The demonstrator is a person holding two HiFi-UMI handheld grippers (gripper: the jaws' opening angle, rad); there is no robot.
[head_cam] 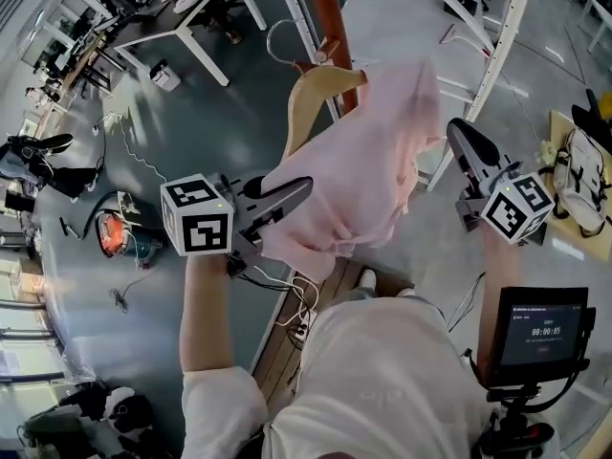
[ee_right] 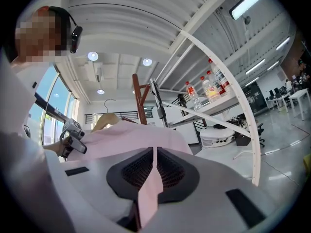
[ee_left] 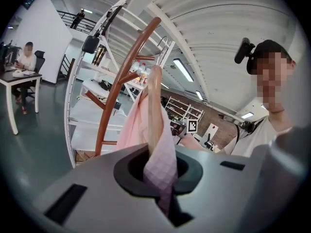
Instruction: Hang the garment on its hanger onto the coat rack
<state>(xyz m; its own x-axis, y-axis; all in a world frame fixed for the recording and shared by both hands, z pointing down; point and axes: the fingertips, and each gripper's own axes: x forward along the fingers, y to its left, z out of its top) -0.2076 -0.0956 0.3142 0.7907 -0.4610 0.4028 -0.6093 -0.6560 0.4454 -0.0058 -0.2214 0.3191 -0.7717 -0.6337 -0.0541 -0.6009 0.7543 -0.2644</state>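
A pink garment [head_cam: 368,165] hangs on a wooden hanger [head_cam: 320,94] with a wire hook [head_cam: 282,38], held up in the air between both grippers. My left gripper [head_cam: 301,191] is shut on the garment's left edge [ee_left: 163,171], where the hanger's wooden arm [ee_left: 154,106] runs up from the jaws. My right gripper [head_cam: 457,142] is shut on the garment's right edge [ee_right: 150,188]. The brown wooden coat rack [head_cam: 330,17] stands just beyond the hanger; its post and pegs [ee_left: 124,79] rise left of the cloth, and its post [ee_right: 141,98] shows behind the garment.
White curved shelving frames [head_cam: 497,55] stand to the right of the rack, with bottles [ee_right: 206,89] on a shelf. Desks [head_cam: 182,17] and cables [head_cam: 124,237] lie on the floor at left. A person [ee_left: 26,64] sits at a far desk. A small screen [head_cam: 543,325] is at lower right.
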